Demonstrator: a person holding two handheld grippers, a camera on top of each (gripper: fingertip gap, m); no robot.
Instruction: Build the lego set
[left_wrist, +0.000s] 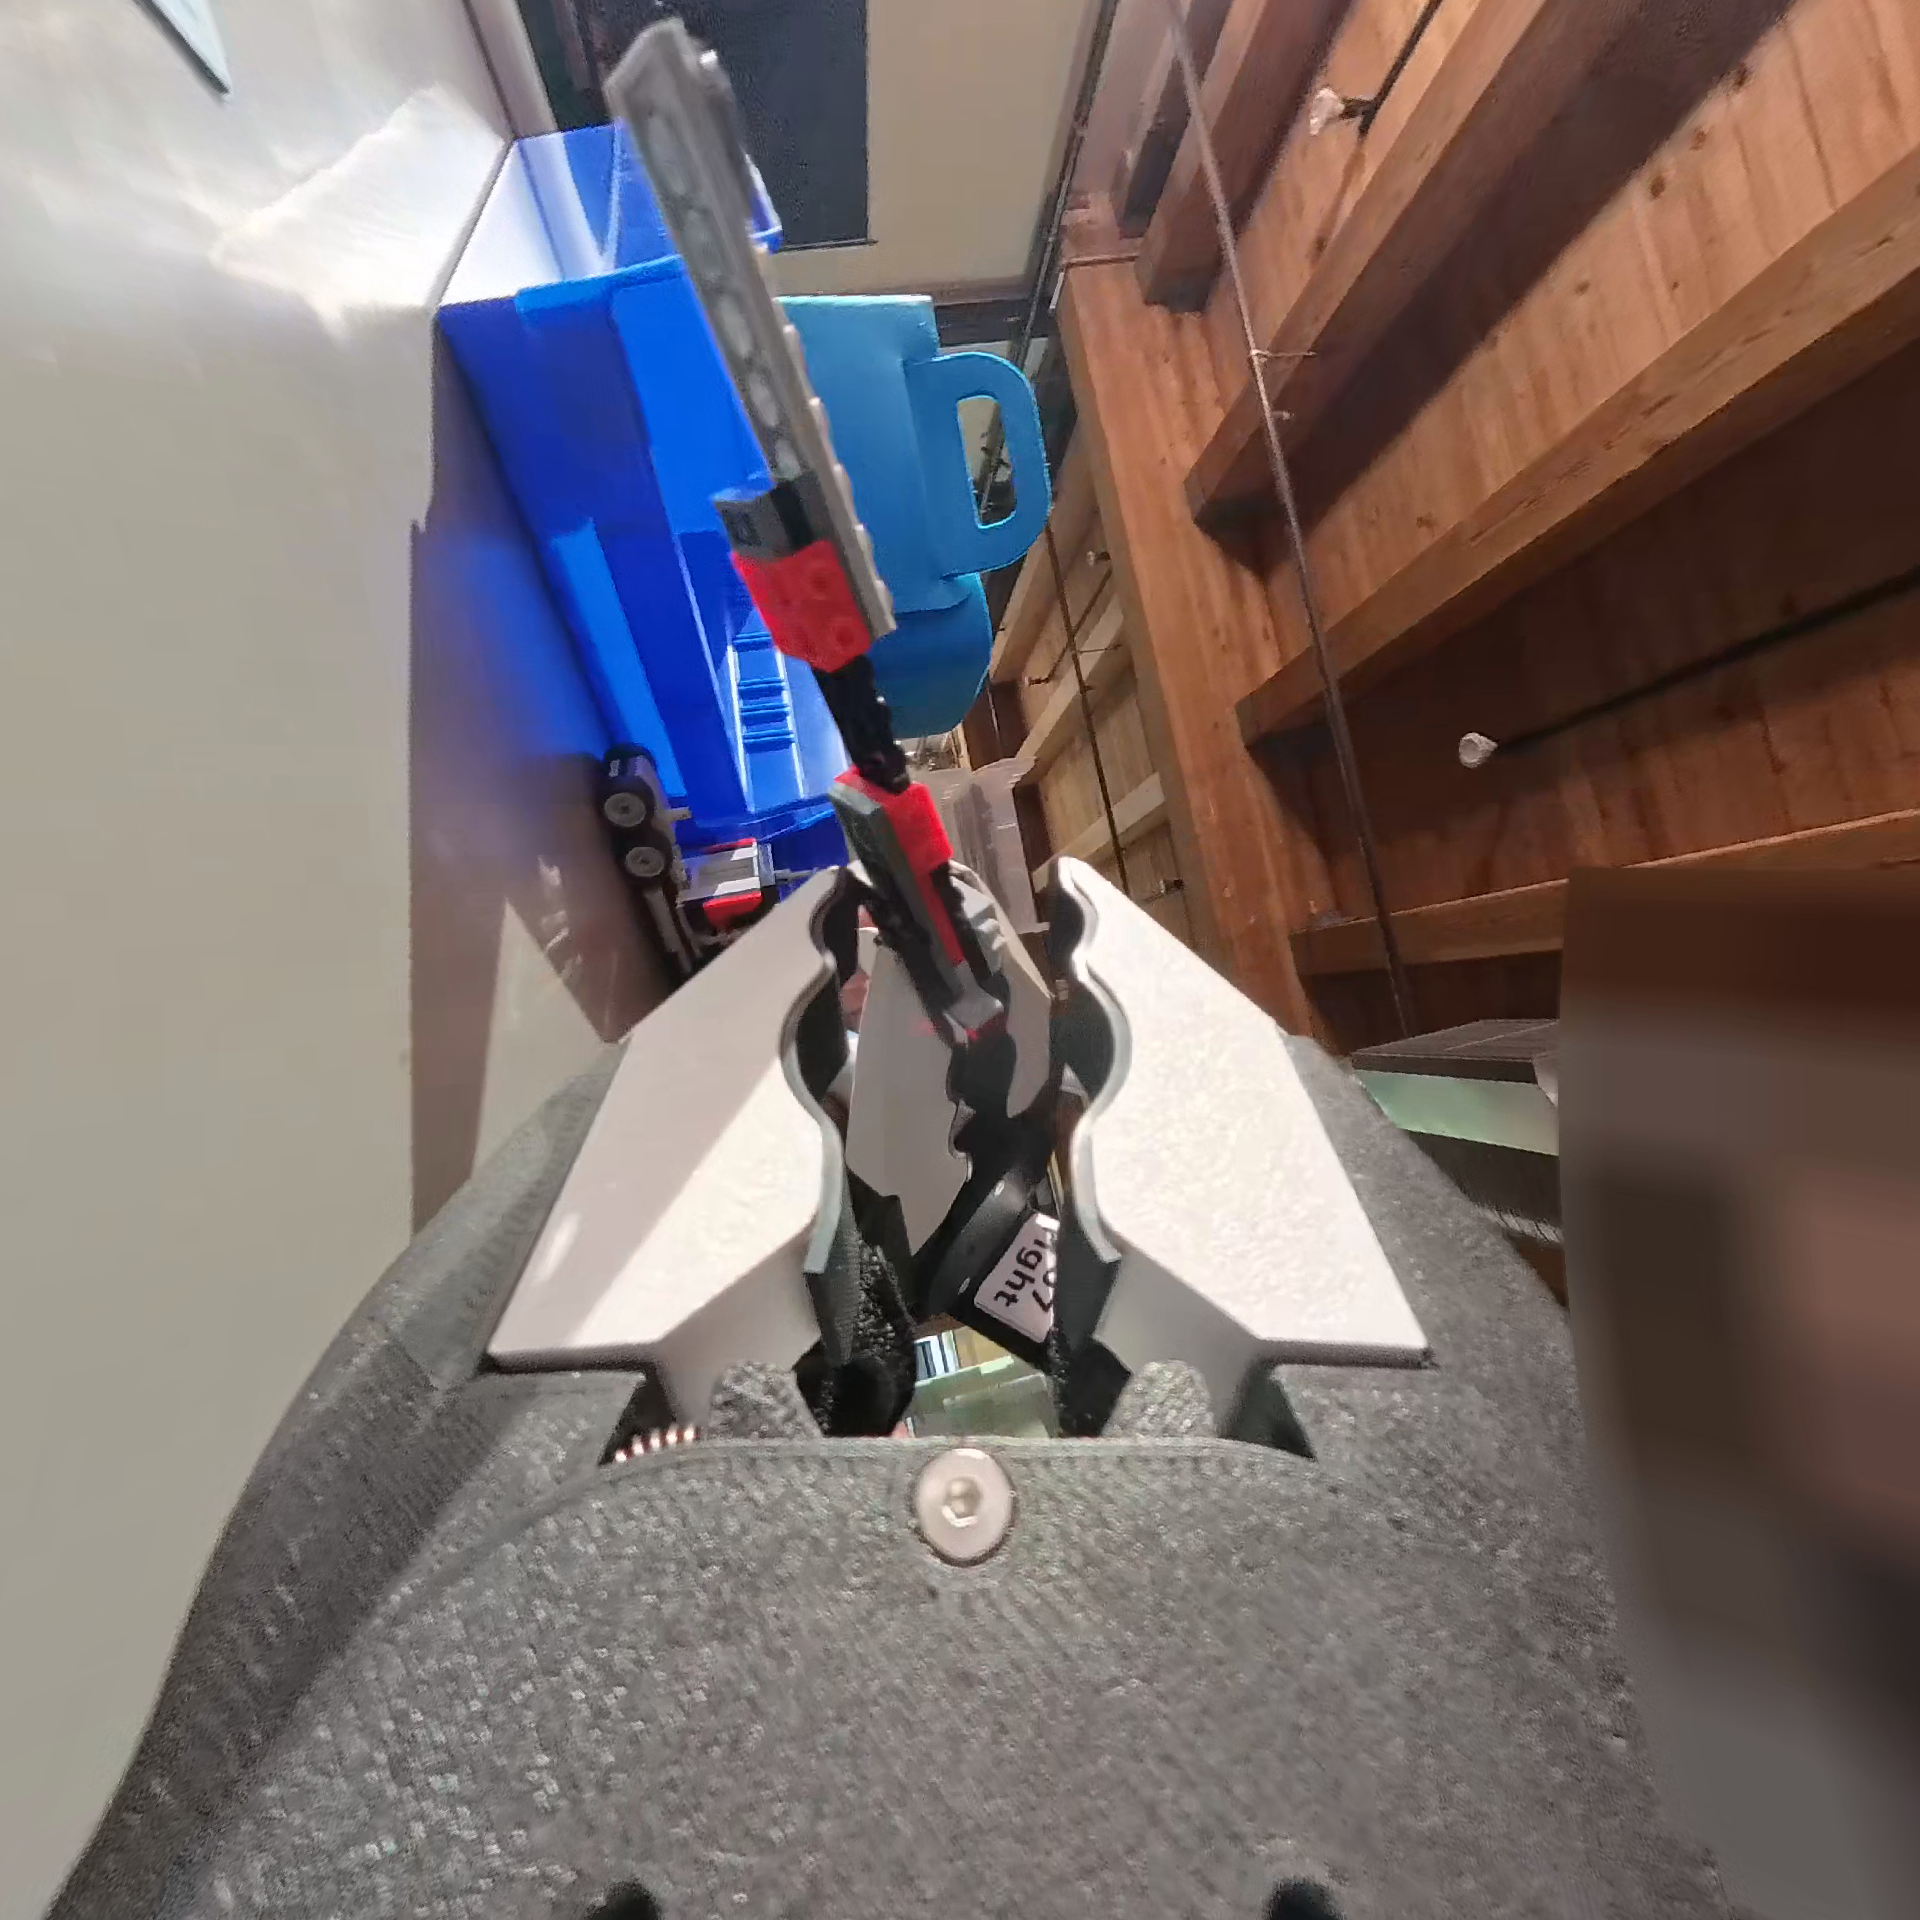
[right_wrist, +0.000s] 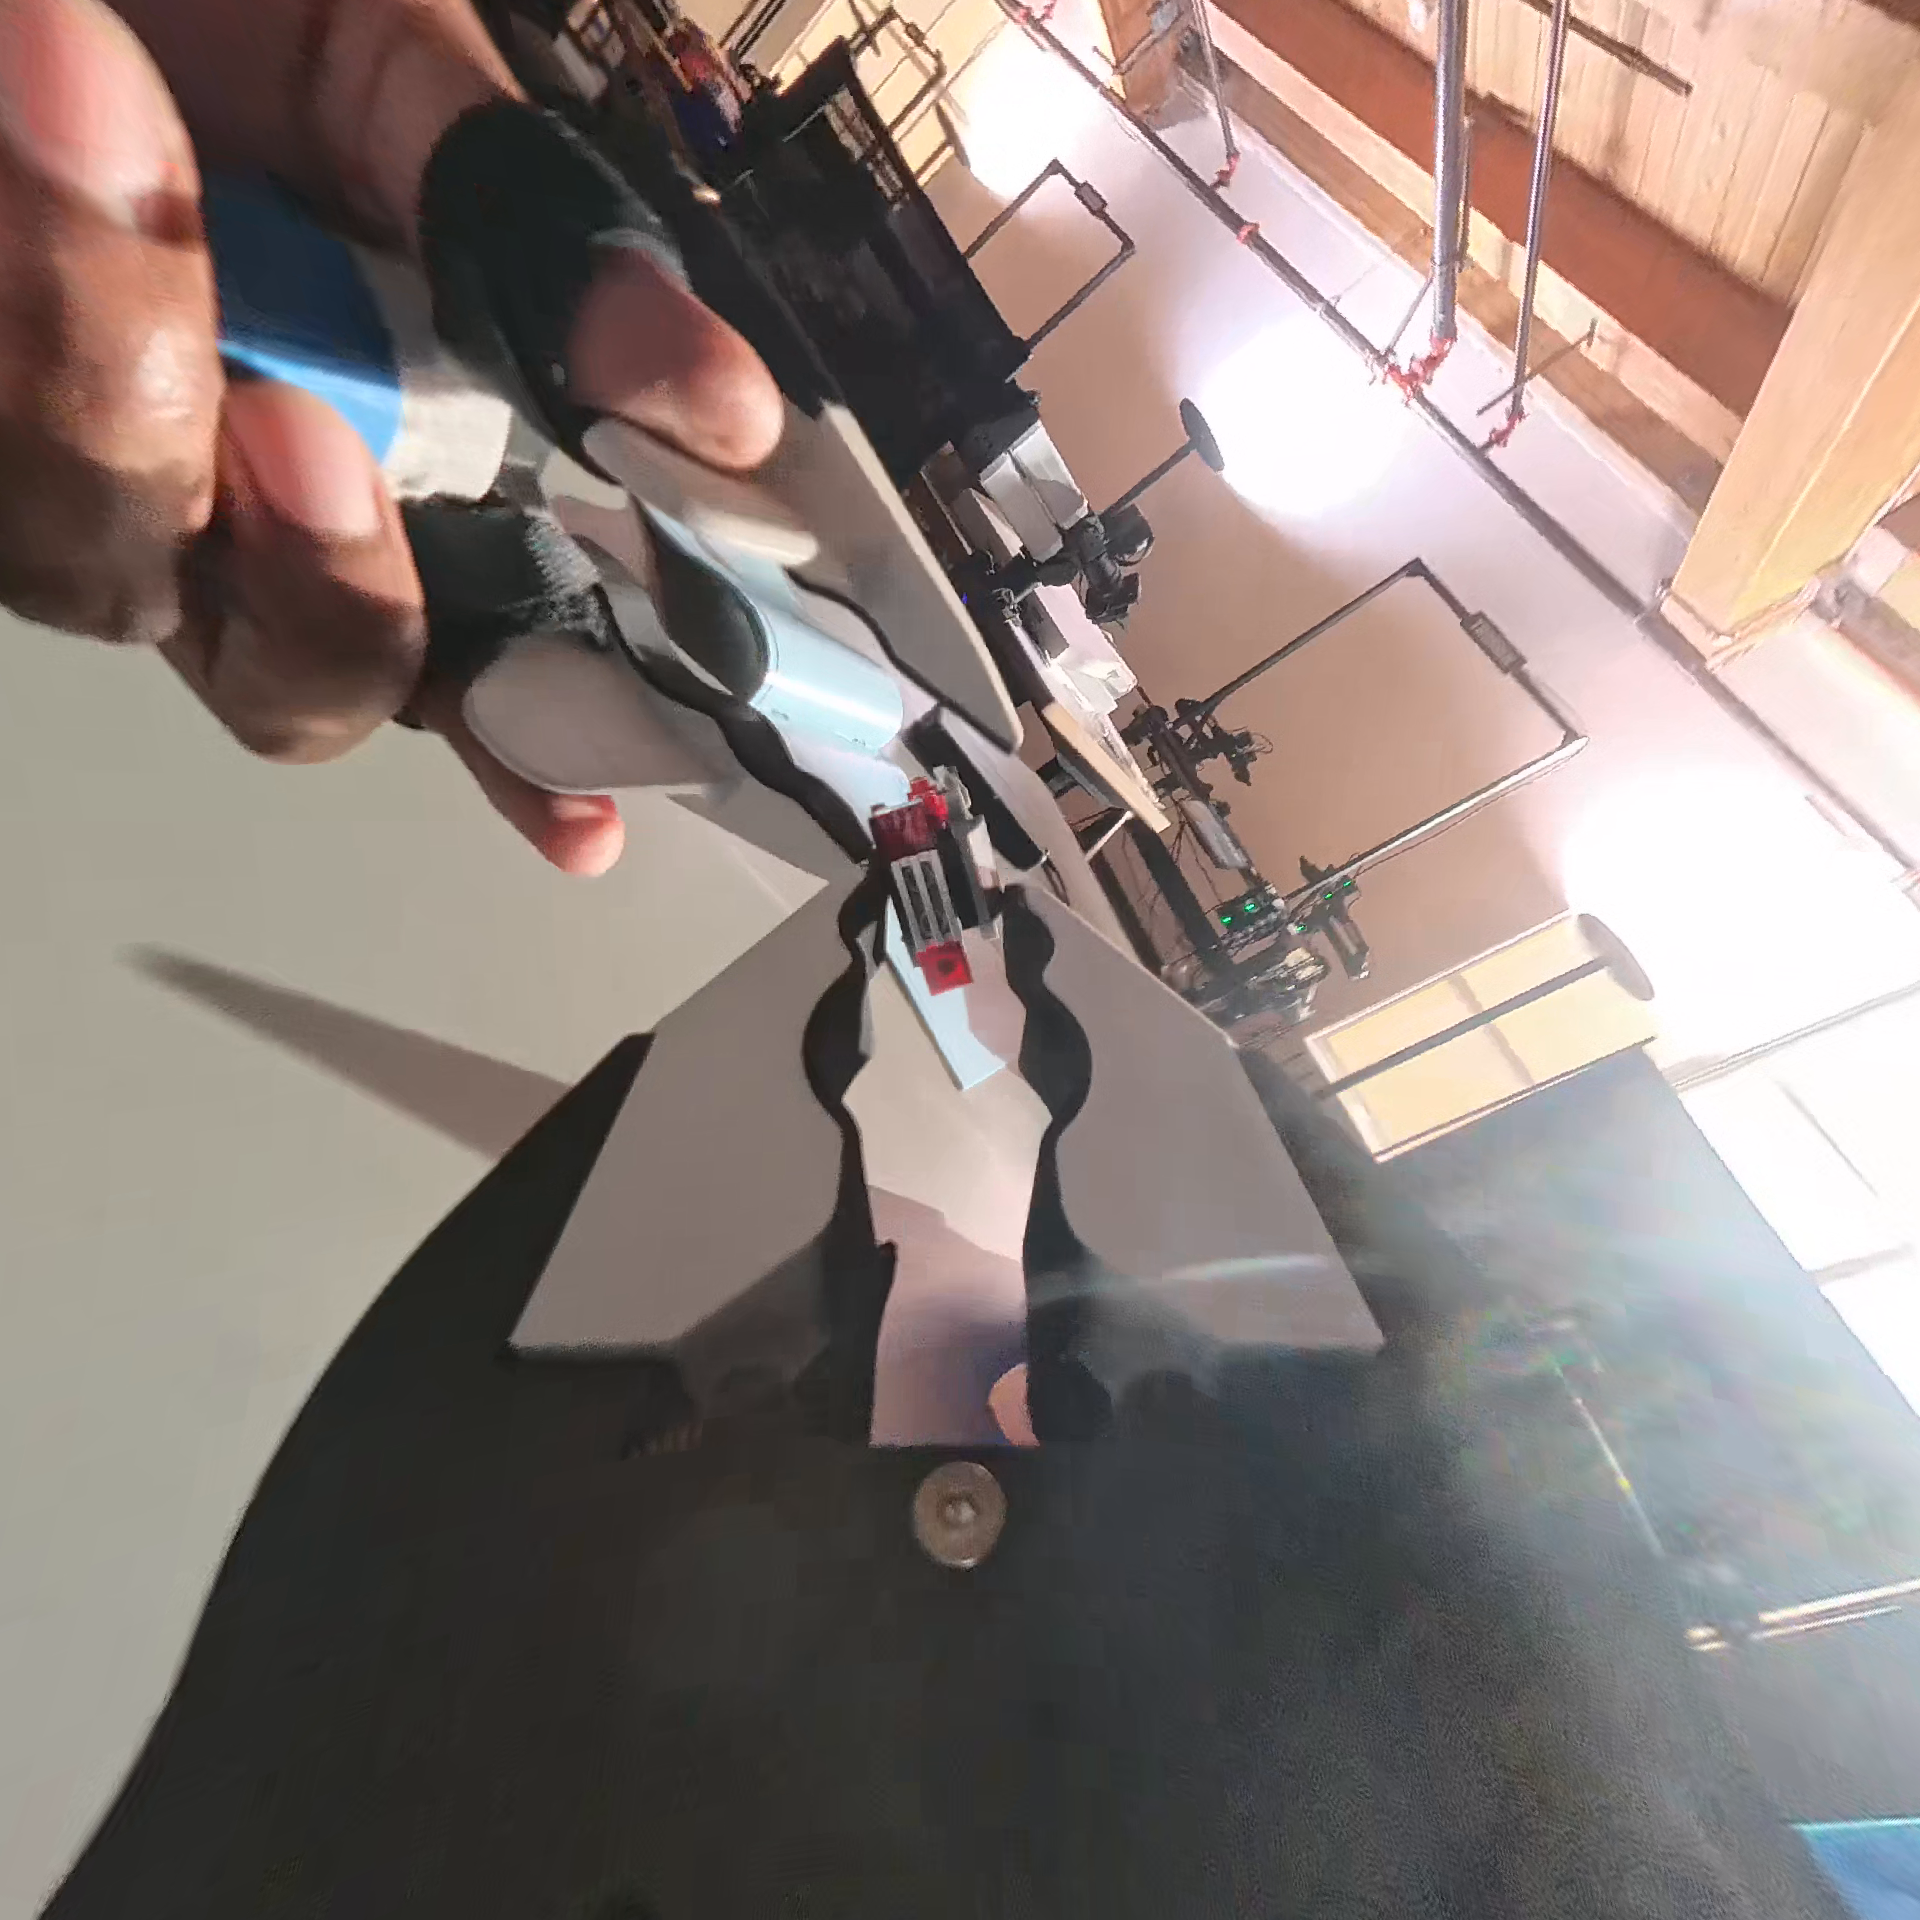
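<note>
Above the blue bin (left_wrist: 582, 499), we clench our left gripper (left_wrist: 951, 894) on the lego build (left_wrist: 790, 520). Our right gripper (right_wrist: 935, 914) grips its other end.

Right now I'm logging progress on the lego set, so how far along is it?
Partly done. Already joined: a long grey plate with red bricks and a black link, forming one lego assembly. In hand: both the left gripper and the right gripper meet at its lower end, apparently pressing a piece on. Left: a wheeled lego section sits apart beside the blue bin.
</note>
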